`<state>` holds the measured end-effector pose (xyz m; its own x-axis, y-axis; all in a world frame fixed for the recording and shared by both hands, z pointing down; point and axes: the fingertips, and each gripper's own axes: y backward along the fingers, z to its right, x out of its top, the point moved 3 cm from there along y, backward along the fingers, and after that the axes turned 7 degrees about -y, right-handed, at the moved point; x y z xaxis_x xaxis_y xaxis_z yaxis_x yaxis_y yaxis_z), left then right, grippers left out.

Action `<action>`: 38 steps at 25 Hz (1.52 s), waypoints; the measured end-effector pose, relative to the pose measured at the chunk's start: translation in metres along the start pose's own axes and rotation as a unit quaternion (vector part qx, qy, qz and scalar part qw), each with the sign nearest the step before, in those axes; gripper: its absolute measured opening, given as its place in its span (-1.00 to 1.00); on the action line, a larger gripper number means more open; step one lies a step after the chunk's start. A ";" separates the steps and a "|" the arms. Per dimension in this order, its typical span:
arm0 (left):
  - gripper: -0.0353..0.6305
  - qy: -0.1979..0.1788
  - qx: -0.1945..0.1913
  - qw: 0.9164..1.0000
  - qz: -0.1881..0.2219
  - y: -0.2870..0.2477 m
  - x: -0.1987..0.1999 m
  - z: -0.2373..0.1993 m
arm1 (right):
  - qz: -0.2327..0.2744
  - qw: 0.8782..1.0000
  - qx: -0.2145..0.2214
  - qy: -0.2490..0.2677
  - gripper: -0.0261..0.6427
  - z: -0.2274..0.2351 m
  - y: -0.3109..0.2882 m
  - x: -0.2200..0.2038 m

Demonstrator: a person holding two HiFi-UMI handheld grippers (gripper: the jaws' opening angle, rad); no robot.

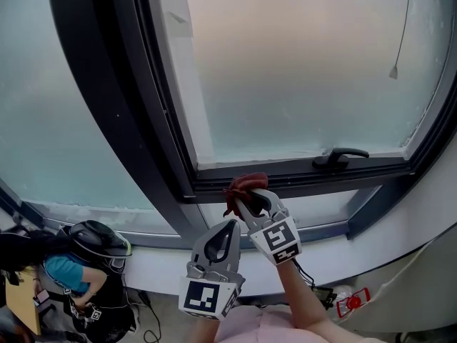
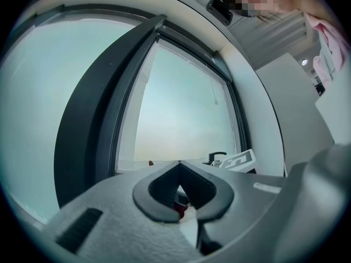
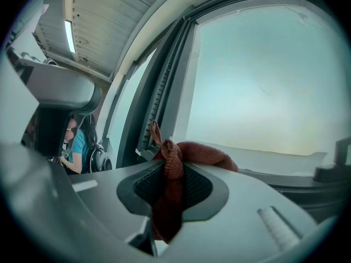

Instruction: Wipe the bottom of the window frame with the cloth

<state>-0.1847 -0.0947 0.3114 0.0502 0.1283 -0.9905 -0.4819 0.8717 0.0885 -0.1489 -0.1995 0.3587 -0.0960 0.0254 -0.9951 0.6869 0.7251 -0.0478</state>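
A dark red cloth (image 1: 245, 186) is bunched at the tip of my right gripper (image 1: 246, 200), which is shut on it just below the dark bottom rail of the window frame (image 1: 285, 174). In the right gripper view the cloth (image 3: 184, 153) is pinched between the jaws and flops over toward the sill. My left gripper (image 1: 227, 229) hangs lower and slightly left of the right one, its jaws closed together on nothing (image 2: 178, 162). A black window handle (image 1: 341, 156) sits on the rail to the right of the cloth.
A thick dark mullion (image 1: 121, 98) runs diagonally at the left. A blind cord with a pull (image 1: 394, 70) hangs at the upper right. A person in a teal shirt (image 1: 68, 274) sits at the lower left beside a helmet (image 1: 96, 240).
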 end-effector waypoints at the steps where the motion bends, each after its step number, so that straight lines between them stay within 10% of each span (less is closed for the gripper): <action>1: -0.91 -0.001 0.001 1.000 0.001 -0.001 0.000 0.003 | 0.001 1.000 -0.002 -0.002 -0.68 0.004 0.004 -0.001; 38: -0.91 0.009 0.023 1.000 0.003 0.006 -0.002 0.011 | 0.012 0.998 -0.054 -0.018 -0.68 0.053 0.045 -0.008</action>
<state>-0.1784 -0.0842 0.3153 0.0319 0.1261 -0.9915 -0.4419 0.8916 0.0992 -0.0793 -0.2036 0.3602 -0.0522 0.0206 -0.9984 0.6068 0.7947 -0.0153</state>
